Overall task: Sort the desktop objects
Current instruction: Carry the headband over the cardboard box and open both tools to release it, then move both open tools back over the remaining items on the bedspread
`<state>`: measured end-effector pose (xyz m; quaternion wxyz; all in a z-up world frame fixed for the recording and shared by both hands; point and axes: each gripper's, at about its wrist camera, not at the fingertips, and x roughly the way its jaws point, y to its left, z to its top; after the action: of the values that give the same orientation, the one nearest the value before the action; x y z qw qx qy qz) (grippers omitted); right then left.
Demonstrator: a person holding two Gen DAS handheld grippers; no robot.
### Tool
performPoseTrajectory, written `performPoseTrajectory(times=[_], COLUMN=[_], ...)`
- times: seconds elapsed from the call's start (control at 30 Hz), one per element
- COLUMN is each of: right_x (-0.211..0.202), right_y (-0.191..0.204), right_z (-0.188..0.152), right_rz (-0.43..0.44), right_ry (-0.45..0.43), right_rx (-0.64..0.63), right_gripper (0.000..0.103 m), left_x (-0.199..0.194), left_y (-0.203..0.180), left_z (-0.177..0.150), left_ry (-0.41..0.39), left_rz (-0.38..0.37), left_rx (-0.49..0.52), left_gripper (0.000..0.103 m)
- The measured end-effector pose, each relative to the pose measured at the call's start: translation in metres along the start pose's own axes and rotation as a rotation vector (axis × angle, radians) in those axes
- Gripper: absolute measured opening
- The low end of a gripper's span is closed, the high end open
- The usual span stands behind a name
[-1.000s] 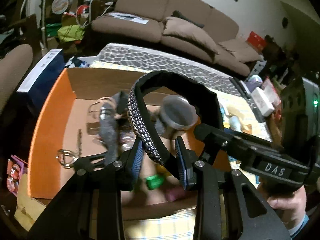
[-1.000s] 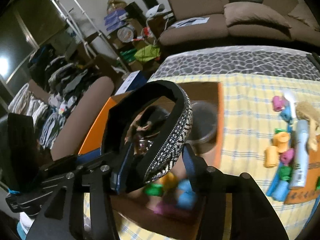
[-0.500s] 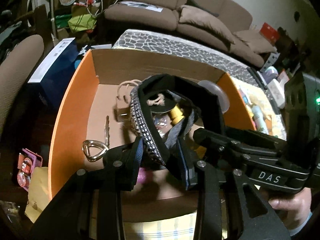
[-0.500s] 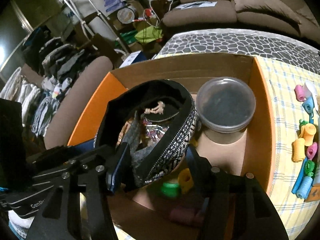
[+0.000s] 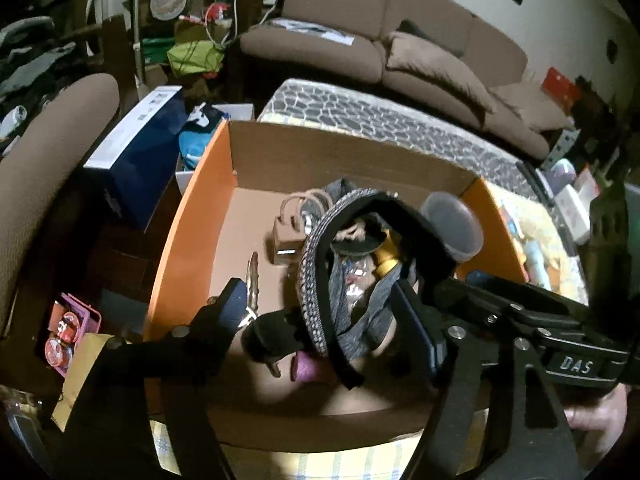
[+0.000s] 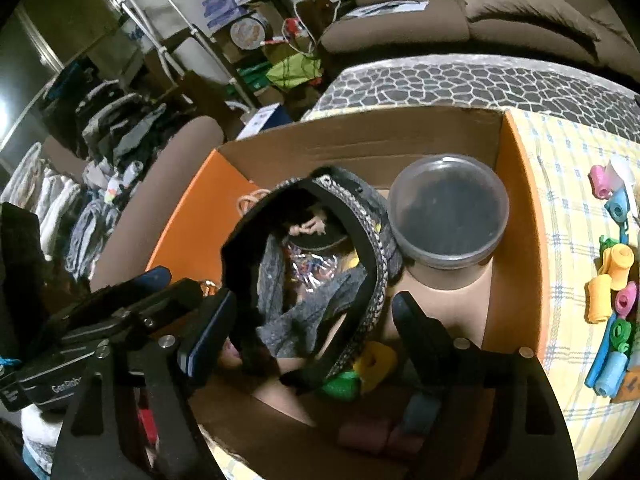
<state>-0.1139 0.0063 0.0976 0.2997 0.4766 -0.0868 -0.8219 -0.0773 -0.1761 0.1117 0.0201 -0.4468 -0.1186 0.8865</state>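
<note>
A black headband with a studded silver edge (image 5: 310,280) lies inside the orange cardboard box (image 5: 188,220), on a grey cloth (image 5: 360,312) and small items. It also shows in the right wrist view (image 6: 372,264). My left gripper (image 5: 324,316) is open, with its jaws on either side of the headband and clear of it. My right gripper (image 6: 312,320) is open too and straddles the same band. The box in the right wrist view (image 6: 516,240) holds a round lidded tub (image 6: 448,212) and foam rollers (image 6: 372,364).
Several coloured foam rollers (image 6: 612,292) lie on the checked tablecloth right of the box. A blue box (image 5: 136,148) and a brown chair (image 5: 44,152) stand left of it. A sofa (image 5: 400,48) is behind.
Both grippers opened and let go of the headband, which dropped from above the box onto the items inside it.
</note>
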Motion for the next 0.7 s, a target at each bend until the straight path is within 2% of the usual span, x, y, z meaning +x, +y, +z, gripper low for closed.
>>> performPoseTrajectory(times=[0.07,0.1,0.17,0.4,0.7], right_x=[-0.007,-0.01,-0.019,-0.06,-0.109], right_y=[-0.001,0.0,-0.001,-0.024,-0.088], right_z=[0.001,0.002,0.003,0.003,-0.002], right_rz=[0.016,0.027,0.014,0.007,-0.107], right_ry=[-0.019,-0.031,-0.062,-0.172,-0.236], right_rx=[0.0,0.001,0.0,0.014,0.075], right_gripper=[0.083,0.084,0.101,0.102,0.102], left_x=[-0.003,-0.004,-0.006,-0.013,-0.007], left_y=[0.0,0.0,0.001,-0.009,-0.061], left_z=[0.002,0.004,0.005,0.009,0.009], left_ry=[-0.016,-0.021,-0.031,-0.065,-0.07], left_rz=[-0.013,-0.024,-0.048,-0.094,-0.143], left_rx=[-0.02,-0.031,-0.055,-0.087,-0.033], left_gripper=[0.087,0.09,0.103,0.103,0.103])
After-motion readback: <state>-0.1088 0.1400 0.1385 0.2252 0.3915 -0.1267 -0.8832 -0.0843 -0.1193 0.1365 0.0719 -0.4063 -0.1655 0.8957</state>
